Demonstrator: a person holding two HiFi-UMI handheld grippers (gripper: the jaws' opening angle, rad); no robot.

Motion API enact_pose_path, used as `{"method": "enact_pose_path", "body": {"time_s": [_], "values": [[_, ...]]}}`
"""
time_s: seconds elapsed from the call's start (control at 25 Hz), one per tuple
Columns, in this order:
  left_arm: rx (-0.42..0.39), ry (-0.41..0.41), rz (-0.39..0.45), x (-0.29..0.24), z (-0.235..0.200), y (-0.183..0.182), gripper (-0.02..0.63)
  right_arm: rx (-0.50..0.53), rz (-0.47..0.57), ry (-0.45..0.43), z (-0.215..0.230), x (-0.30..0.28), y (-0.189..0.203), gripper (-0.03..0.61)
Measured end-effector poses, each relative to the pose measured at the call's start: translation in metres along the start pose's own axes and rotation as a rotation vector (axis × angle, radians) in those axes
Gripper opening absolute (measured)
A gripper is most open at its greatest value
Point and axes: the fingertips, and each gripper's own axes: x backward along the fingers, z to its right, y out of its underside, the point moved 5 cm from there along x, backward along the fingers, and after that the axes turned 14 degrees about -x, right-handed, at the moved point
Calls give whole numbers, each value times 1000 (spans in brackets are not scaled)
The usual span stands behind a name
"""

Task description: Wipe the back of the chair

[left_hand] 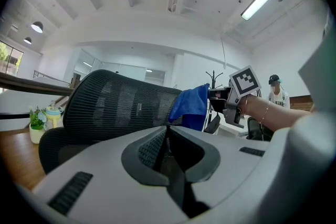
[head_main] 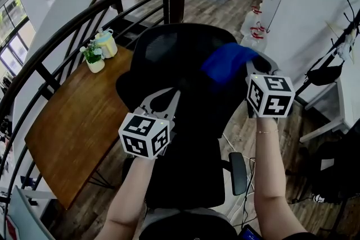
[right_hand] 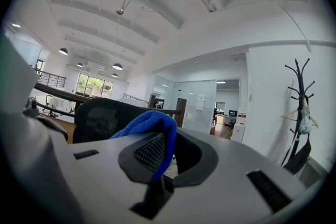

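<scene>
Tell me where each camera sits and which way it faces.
Head view: on the person's head, looking down at the black mesh chair back; both forearms, left gripper and right gripper show.
Left gripper view: on that gripper, along its shut jaws toward the chair back.
Right gripper view: on that gripper, past jaws clamping the blue cloth.
All share chair back and cloth.

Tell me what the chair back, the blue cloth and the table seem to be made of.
Chair back: black mesh, matte, with a fine open weave visible.
Cloth: soft blue fabric, perhaps microfibre; it bunches and drapes limply.
Table: brown wood or wood-look laminate, smooth with faint grain; I cannot tell which.
</scene>
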Motion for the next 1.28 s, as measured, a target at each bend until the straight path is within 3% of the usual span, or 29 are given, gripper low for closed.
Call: {"method": "enact_pose_path", "body": {"time_s": [0.24, 0.52, 0.68, 0.92, 1.28], "values": [[24, 6, -21, 13, 8, 12, 25, -36, 13, 42, 21, 31, 10, 38], [60, -15, -59, 34, 5, 32, 25, -78, -10, -73, -13, 61, 38, 38], [92, -42, -97, 54, 1, 52, 25, -168, -64, -174, -50, 60, 73, 38], [125, -109, -152, 82, -12, 77, 26, -214, -204, -345, -133, 27, 130, 38], [180, -246, -189, 120, -49, 101, 26, -458, -302, -539, -241, -33, 163, 38]]}}
